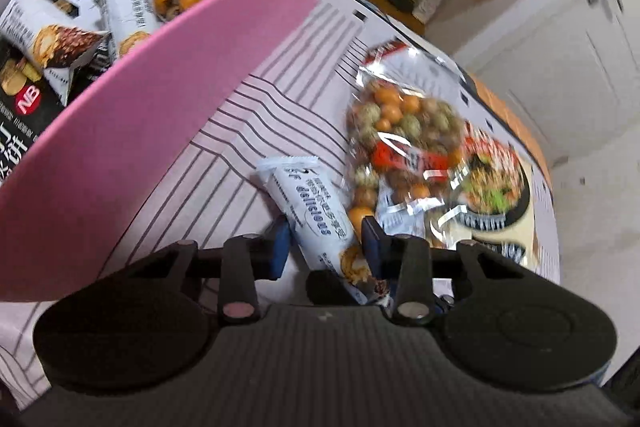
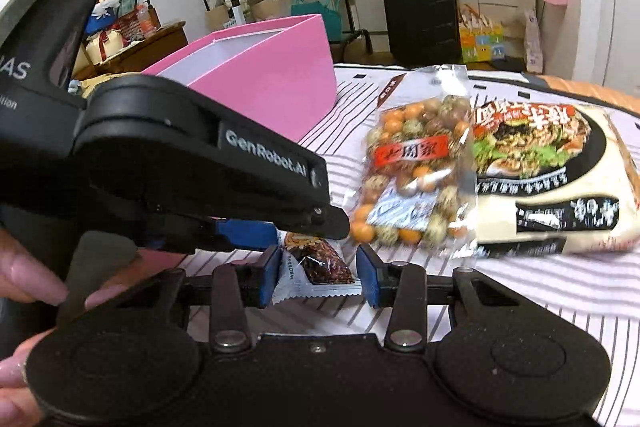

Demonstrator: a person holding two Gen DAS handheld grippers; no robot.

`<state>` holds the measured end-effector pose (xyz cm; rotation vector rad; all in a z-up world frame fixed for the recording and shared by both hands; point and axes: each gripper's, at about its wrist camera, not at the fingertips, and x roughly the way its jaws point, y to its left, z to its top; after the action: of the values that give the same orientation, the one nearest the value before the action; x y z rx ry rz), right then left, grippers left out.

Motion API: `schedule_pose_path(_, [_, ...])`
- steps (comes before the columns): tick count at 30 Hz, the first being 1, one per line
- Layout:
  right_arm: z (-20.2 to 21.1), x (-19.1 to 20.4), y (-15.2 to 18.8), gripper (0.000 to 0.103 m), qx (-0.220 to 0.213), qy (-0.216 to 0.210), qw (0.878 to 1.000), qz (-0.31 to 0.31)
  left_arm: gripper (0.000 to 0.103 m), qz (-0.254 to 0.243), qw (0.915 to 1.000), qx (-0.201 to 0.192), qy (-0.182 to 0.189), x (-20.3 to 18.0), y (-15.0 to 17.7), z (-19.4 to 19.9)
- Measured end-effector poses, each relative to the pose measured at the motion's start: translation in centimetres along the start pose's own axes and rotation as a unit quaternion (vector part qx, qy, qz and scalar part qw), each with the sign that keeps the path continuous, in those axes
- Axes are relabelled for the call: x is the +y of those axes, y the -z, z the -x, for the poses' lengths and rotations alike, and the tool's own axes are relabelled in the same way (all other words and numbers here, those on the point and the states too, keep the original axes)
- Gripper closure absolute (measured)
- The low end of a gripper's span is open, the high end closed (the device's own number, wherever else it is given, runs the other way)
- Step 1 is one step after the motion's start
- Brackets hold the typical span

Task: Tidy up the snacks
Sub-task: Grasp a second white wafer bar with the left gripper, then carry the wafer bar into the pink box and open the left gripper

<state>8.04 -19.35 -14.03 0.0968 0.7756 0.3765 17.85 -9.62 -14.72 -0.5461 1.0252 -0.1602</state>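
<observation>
We find the left gripper (image 1: 325,241) with its blue pads narrowed onto a small white snack bar (image 1: 308,205), which runs forward between them; the grip looks made, though blur keeps us from confirming both pads press. In the right wrist view the left gripper (image 2: 276,231) sits just ahead and left of the right gripper (image 2: 318,277), whose jaws stand either side of the same packet's crimped tail end (image 2: 316,273). The left pad touches the wrapper; a sliver of gap shows at the right pad, so we cannot tell if it clamps.

Handling assessment: the bar is light, its foil wrapper slick and crinkly, the contents likely a brittle wafer or biscuit. We judge a hold across the packed body safest, with modest pressure; the flat crimped seal offers thin purchase and may slide out. Two grippers on one small packet risk tearing or crushing it.

Beyond and right of the jaws lie a clear bag of coated nuts (image 2: 416,171), soft and shifting, best taken by its top seal, and a larger noodle pack (image 2: 552,179), bulkier. Ahead and left stands the pink box (image 1: 160,99), already holding several packets
</observation>
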Motion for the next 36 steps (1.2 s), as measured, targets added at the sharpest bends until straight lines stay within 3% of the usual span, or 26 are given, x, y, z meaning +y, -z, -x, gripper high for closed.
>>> schedule_pose_path(7, [1.7,2.3,-0.4,0.056,0.030,0.000,0.999,-0.025,0.068,-0.081,0.9958,0.036,-0.022,-1.0,0.9,2.4])
schedule_pose_path(16, [6.2,5.2,-2.1,0.057,0.029,-0.006,0.999,-0.014,0.069,-0.171,0.9844,0.030,-0.030,-3.8,2.0,8.5])
schedule_pose_path(18, [6.9,6.2,-2.6,0.064,0.030,-0.019,0.999,-0.005,0.069,-0.183,0.9824,0.023,-0.026,-4.2,2.3,10.3])
schedule_pose_path(22, [7.5,8.2,-4.3,0.064,0.023,-0.030,0.999,0.024,0.069,-0.190,0.9814,0.025,-0.013,-3.9,1.8,13.1])
schedule_pose_path(28, [6.7,11.6,-7.3,0.064,0.015,-0.055,0.996,0.067,0.069,-0.191,0.9815,-0.003,-0.009,-2.4,-0.5,16.8])
schedule_pose_path(36, [1.5,15.0,-11.8,0.064,0.008,-0.090,0.986,0.138,0.068,-0.162,0.9863,-0.028,0.002,2.5,-6.6,19.9])
